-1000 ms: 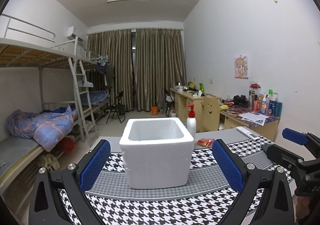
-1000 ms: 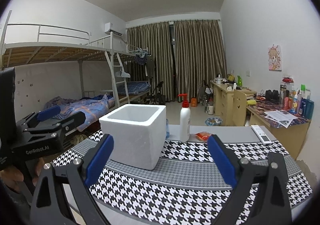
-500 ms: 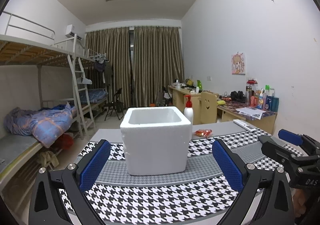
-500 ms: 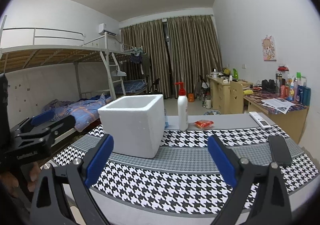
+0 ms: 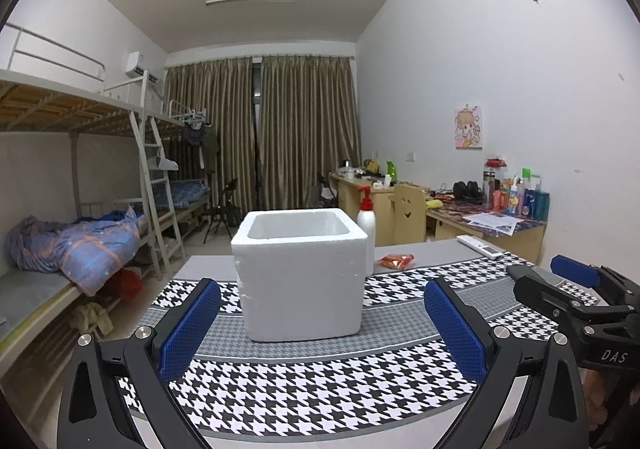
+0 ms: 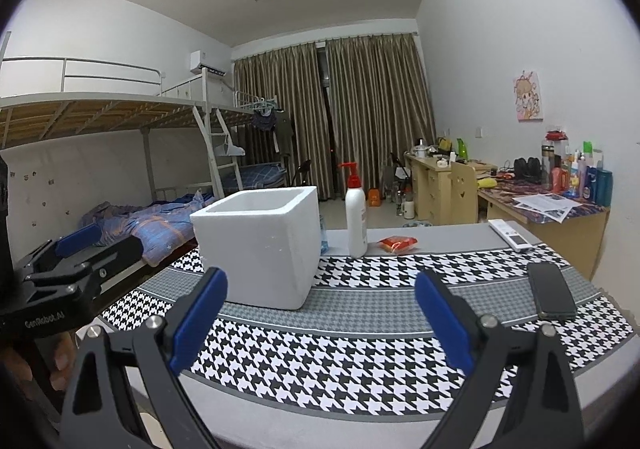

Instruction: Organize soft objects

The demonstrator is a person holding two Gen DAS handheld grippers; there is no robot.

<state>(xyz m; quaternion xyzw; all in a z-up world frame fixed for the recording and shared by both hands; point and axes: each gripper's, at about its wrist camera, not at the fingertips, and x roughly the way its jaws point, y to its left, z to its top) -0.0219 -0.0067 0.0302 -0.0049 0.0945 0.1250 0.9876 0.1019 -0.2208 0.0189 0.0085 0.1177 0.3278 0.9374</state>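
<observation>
Blue-padded fingers [image 5: 189, 325] of both grippers spread wide, empty — open white square foam box [image 5: 300, 273] straight ahead, white red-pump bottle [image 6: 356, 223] and red packet [image 6: 398, 243] behind.

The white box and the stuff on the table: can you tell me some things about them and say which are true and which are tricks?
1. The white foam box is open on top. True.
2. The pump bottle has a blue top. False: it is red.
3. The black phone lies flat on the checked cloth. True.
4. The right gripper holds the orange packet. False: its fingers are open and empty.
</observation>
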